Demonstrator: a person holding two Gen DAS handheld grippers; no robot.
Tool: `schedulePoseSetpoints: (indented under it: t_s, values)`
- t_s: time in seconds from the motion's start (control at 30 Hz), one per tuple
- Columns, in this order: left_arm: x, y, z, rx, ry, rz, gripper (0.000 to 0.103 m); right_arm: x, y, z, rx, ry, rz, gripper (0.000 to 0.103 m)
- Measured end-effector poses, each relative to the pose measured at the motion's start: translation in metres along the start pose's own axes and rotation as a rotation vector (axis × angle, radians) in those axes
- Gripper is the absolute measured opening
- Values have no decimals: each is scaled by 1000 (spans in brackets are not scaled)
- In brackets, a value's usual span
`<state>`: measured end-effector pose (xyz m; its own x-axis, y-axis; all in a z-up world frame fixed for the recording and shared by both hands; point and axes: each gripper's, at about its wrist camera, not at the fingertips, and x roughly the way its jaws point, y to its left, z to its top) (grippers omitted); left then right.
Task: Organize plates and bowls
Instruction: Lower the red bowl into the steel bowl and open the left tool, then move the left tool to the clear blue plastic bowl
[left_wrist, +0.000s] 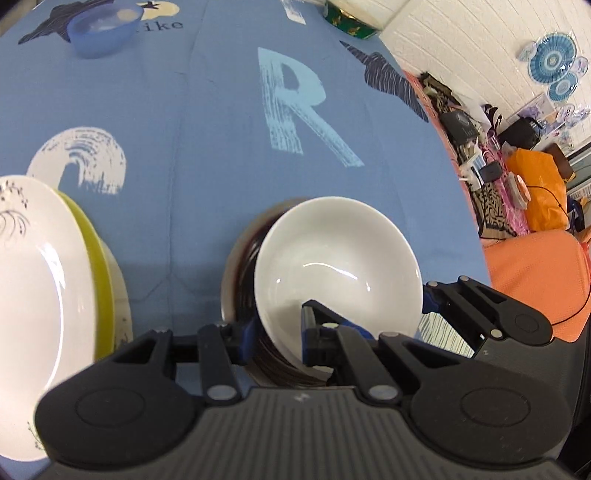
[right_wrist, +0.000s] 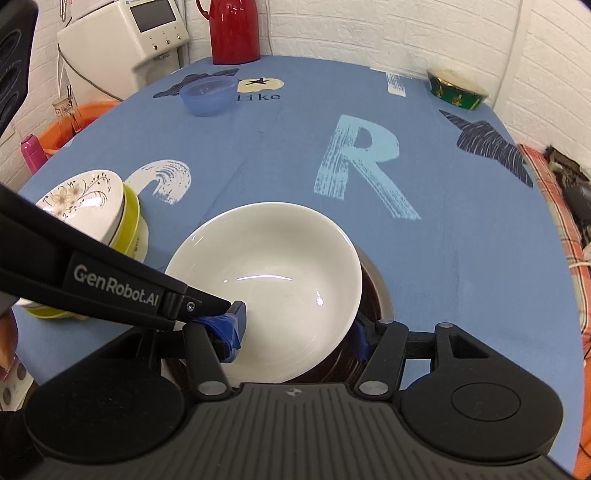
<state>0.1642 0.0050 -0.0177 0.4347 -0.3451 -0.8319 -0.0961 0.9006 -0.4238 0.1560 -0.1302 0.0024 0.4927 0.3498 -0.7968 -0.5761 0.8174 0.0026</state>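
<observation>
**Blue cloth, white crockery**

The bench wears a mid-blue cloth printed with a pale blue letter R, white brush swirls and dark navy striped shapes. The near bowl is plain glossy white, over a dark brown dish. The plate is white with a brown flower sprig, atop a yellow-green bowl. The far bowl is translucent blue; the jug is red. The fingers are black, wrapped in blue tape.
</observation>
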Motion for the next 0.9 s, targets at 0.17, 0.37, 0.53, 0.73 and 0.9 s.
schedulePoseSetpoints:
  t_s: [0.17, 0.37, 0.53, 0.73, 0.9]
  values:
    - [1, -2, -2, 19, -11, 11, 2, -1, -5, -7, 35, -7, 16, 44]
    - [-17, -10, 2, 74, -89, 26, 39, -15, -6, -7, 22, -54, -12, 45]
    - [-51, -4, 8, 91, -208, 7, 86, -34, -14, 0, 13, -113, -57, 47]
    - [-82, 34, 20, 94, -268, 54, 86, -33, -14, 16, 30, -133, -3, 47]
    - [-99, 98, 29, 39, -301, 171, 87, -13, 3, 37, 1, -112, 56, 48]
